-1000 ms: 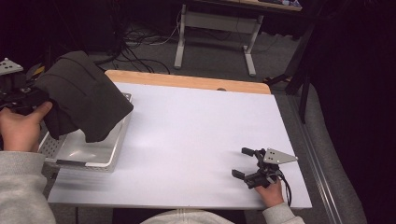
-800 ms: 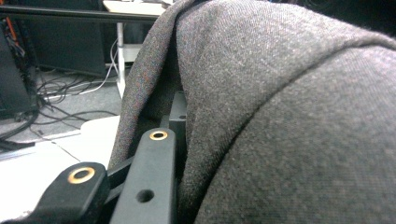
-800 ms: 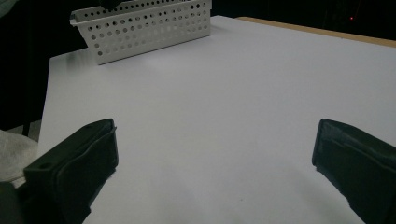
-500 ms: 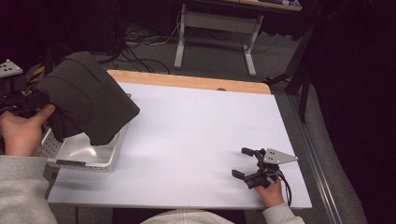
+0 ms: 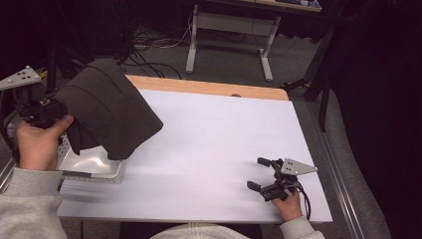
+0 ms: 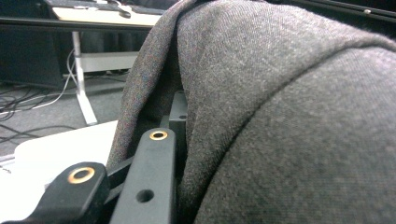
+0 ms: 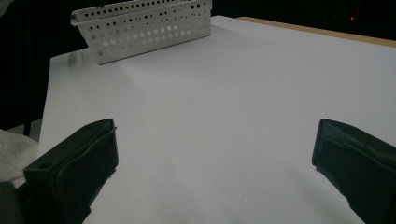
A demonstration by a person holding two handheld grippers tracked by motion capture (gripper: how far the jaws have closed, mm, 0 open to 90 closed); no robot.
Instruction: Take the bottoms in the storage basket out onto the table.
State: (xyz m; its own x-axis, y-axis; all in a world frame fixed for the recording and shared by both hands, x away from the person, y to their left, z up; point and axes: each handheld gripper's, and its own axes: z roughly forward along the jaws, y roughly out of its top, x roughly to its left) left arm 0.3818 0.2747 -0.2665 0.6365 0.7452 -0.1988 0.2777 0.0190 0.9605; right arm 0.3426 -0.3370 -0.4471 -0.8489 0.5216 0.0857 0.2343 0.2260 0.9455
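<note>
At the left of the high view we are holding a dark grey cloth [image 5: 107, 114] up in our left tool [image 5: 37, 110], and the cloth is hanging over the white perforated basket [image 5: 92, 169] that is sitting at the left edge of the white worktop [image 5: 214, 149]. In the left gripper view the fabric [image 6: 280, 116] is bunching right against the black jaws and draping over them, so we are judging that tool to be pinched on the cloth, though the jaw tips themselves are lying buried in the folds. The cloth is spreading from the tool toward the right of the frame, its long side running from upper left down to lower right, with its lower corner hanging past the basket's right wall and over bare worktop. Our right tool [image 5: 263, 174] is resting at the lower right of the frame, well apart from the cloth; in the right gripper view its jaws are standing wide apart with nothing between them, pointing across the bare worktop toward the basket [image 7: 144, 28] at the upper left of that view. The left hand [image 5: 37, 144] is by far the nearer one, so any next move with the cloth, whether laying it out on the worktop or lowering it into the basket, is probably turning on carrying it rightward or downward from where it is hanging.
</note>
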